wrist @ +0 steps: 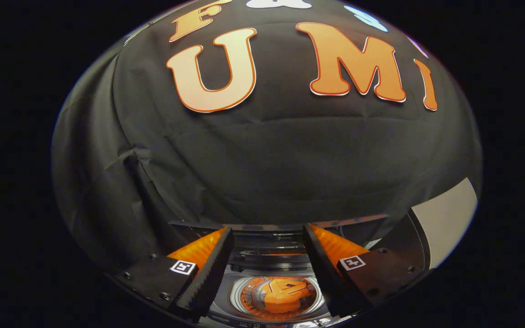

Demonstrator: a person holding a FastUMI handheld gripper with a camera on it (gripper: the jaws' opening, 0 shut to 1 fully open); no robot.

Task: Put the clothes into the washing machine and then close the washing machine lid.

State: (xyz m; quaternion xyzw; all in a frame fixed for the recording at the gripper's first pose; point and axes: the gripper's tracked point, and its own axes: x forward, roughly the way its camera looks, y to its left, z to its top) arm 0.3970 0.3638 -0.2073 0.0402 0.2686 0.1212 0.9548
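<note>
My gripper (267, 230) is open, its two fingers spread wide with nothing between them. Below and between the fingers lies the top of the washing machine (244, 273), with its round drum opening (278, 296). An orange shape (285, 298) shows inside that circle; I cannot tell whether it is cloth or a reflection. Just beyond the fingertips runs a dark glossy panel with a silver edge (280, 226), likely the lid; I cannot tell how it stands.
The booth's black cloth wall (262, 159) rises close behind the machine. A pale grey panel (447, 223) stands to the right of the right finger, with a dark curved edge (410, 237) beside it.
</note>
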